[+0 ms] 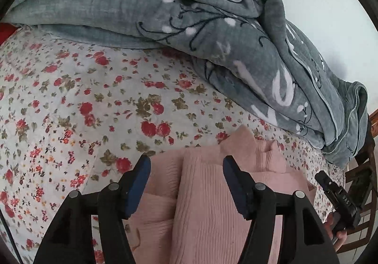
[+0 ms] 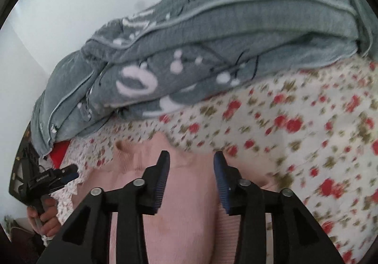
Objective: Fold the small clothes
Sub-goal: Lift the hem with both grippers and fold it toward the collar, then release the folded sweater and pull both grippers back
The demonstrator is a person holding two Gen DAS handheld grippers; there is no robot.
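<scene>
Sweater [image 1: 208, 195] of pink ribbed knit lies flat on the bed's flowered sheet [image 1: 78, 103], on the near side of the grey blanket [image 1: 236, 56] that is heaped along the far edge of the bed. Its sides look already turned in over the middle, with the collar end pointing toward the blanket, probably so the narrowed body can be doubled over lengthwise.

Left claw [image 1: 186, 164] hangs over the sweater with its jaws spread wide and nothing between them; whether the tips touch the knit I cannot tell. Right claw [image 2: 191, 160] is likewise spread and empty above the same garment [image 2: 184, 216], nearer the collar. That view is smeared, so fine detail is lost.

Both claws sit apart from each other across the sweater, which suits taking two corners at once. Soft knit may slip or bunch if pinched shallowly.
</scene>
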